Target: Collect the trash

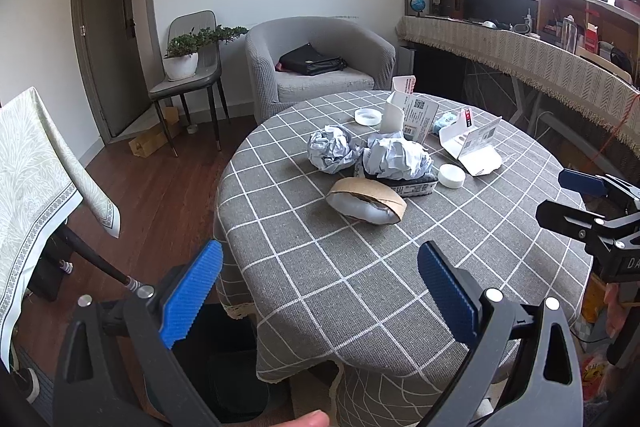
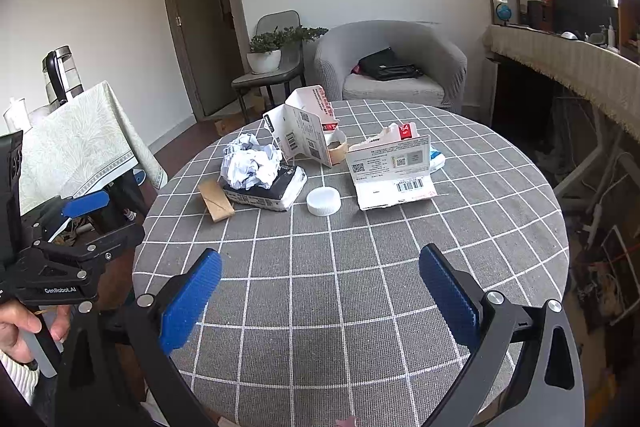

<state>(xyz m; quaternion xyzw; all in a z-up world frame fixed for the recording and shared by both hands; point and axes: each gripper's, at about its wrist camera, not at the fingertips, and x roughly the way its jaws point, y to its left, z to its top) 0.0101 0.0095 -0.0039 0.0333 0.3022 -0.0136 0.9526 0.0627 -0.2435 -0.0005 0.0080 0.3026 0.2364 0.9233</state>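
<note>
Trash lies on the far half of a round table with a grey checked cloth (image 1: 360,287). Two crumpled paper balls (image 1: 332,149) (image 1: 400,155) sit there, one on top of a dark packet (image 2: 266,193). In front of them is a flattened cardboard roll (image 1: 366,201), and a white lid (image 2: 324,201) lies to the right. Behind stand torn-open white boxes (image 2: 392,167) (image 2: 304,131). My left gripper (image 1: 320,291) hovers open over the table's near left edge, holding nothing. My right gripper (image 2: 320,295) is open over the near side, also holding nothing.
A grey armchair (image 1: 320,67) with a black bag stands behind the table. Beside it is a chair holding a potted plant (image 1: 182,57). A cloth-covered side table (image 1: 36,163) is at the left and a long fringed counter (image 1: 520,55) at the right. A small cardboard box (image 1: 148,143) lies on the floor.
</note>
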